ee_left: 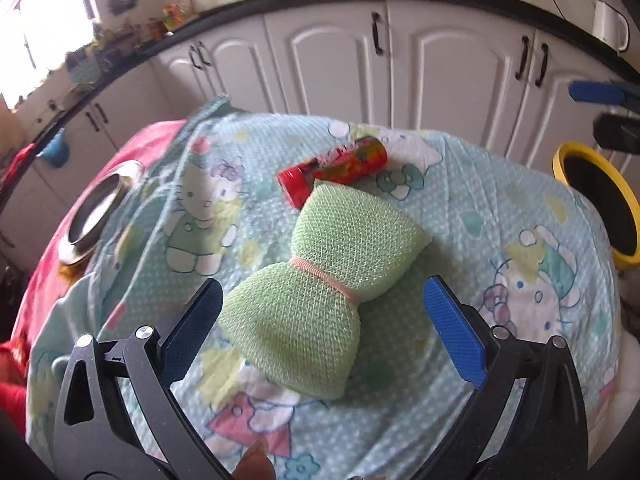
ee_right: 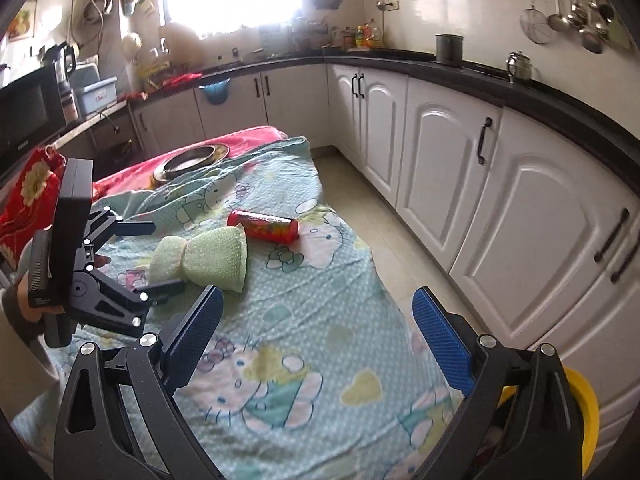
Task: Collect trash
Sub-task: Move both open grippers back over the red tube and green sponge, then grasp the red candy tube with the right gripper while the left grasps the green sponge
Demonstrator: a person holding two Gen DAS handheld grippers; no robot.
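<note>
A green mesh sponge [ee_left: 320,268], cinched in the middle by a pink band, lies on the cartoon-print cloth [ee_left: 500,208]. A red printed tube [ee_left: 334,166] lies just beyond it. My left gripper [ee_left: 322,304] is open, its blue pads on either side of the sponge's near half, not gripping. In the right wrist view the sponge [ee_right: 208,258] and tube [ee_right: 264,226] lie mid-table, with the left gripper [ee_right: 160,258] around the sponge's left end. My right gripper [ee_right: 316,312] is open and empty above the cloth. A yellow bin [ee_left: 596,200] stands at the table's right.
A steel dish [ee_left: 96,212] sits on the red cloth at the far left; it also shows in the right wrist view [ee_right: 192,162]. White cabinets [ee_right: 440,152] under a black counter line the far side. The yellow bin's rim [ee_right: 584,408] shows lower right.
</note>
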